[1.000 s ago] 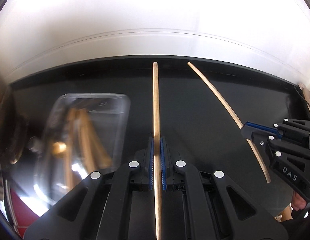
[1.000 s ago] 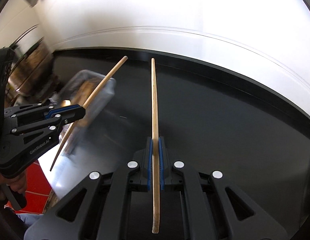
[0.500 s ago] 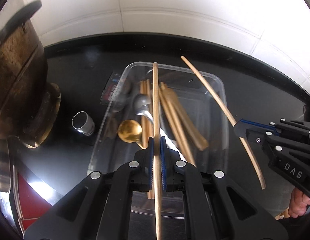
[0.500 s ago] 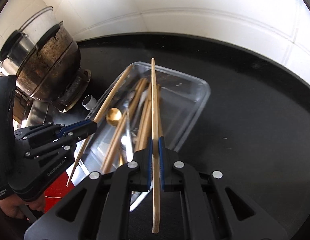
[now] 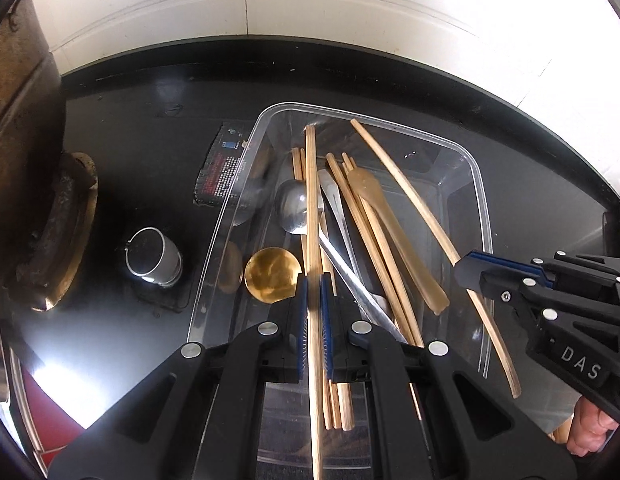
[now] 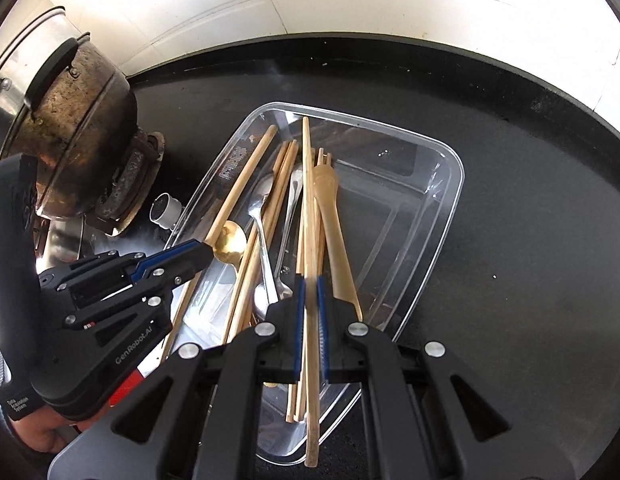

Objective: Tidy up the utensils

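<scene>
Chopstick (image 5: 311, 184) between left fingers (image 5: 301, 300) (clamped)

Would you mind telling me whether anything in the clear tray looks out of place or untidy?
Nothing is spilled or broken, but the utensils in the clear tray lie jumbled: chopsticks cross over a steel spoon, with a gold spoon beside them.

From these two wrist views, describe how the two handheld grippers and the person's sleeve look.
Both grippers are matte black, angular plastic with silver round screw heads and blue pads lining the fingers. The right gripper carries white "DAS" lettering; the left gripper reads "GenRobot.AI". A dark sleeve covers the left arm.
</scene>
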Demonstrator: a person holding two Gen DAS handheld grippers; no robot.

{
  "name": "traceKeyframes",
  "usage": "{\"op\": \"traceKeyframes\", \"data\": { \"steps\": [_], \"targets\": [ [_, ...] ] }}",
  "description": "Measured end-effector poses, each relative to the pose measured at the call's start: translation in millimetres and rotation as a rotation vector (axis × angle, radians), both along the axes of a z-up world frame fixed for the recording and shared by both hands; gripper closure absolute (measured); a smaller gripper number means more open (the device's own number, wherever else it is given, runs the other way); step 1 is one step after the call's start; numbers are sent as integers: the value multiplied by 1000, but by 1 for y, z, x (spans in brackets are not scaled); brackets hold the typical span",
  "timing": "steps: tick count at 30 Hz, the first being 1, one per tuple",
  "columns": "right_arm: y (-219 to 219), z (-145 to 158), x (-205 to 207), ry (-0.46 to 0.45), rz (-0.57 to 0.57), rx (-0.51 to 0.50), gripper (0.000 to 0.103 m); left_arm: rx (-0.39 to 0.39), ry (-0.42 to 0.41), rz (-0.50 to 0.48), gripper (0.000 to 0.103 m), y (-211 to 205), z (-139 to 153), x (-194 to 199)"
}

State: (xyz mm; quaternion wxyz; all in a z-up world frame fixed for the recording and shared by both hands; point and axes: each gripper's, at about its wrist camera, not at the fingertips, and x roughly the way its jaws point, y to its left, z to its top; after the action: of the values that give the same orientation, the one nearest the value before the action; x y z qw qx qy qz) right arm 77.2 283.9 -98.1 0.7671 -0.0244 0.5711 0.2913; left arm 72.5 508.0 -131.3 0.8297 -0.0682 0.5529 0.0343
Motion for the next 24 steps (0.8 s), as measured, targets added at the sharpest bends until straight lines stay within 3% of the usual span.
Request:
{"op": "traceKeyframes", "data": {
  "steps": [8, 9, 10, 11, 12, 13, 18, 24],
  "targets": [
    [3, 0, 3, 9, 1, 13, 94, -48, 21, 16, 96, 6, -4, 3],
    [2, 0, 4, 9, -2, 10, 75, -49, 24, 18, 94, 8, -5, 4],
    [0, 1, 5, 6, -7, 12, 33, -46, 28, 24, 82, 9, -5, 4],
    [-4, 4, 5, -7, -21, 18, 19, -43, 28, 27, 68, 9, -4, 4],
    [-11, 10, 4, -46, -55, 25, 16, -40, 19, 34, 29, 9, -2, 2],
    [-17, 15, 3, -70, -71, 36, 16, -34, 6, 43, 13, 8, 1, 1],
    [-51, 27, 2, -117, -124, 30, 13, -3, -19, 54, 6, -5, 13, -4],
    [-114, 34, -1, -172, -208, -29, 9, 6, -64, 30, 6, -42, 28, -6]
  ]
}}
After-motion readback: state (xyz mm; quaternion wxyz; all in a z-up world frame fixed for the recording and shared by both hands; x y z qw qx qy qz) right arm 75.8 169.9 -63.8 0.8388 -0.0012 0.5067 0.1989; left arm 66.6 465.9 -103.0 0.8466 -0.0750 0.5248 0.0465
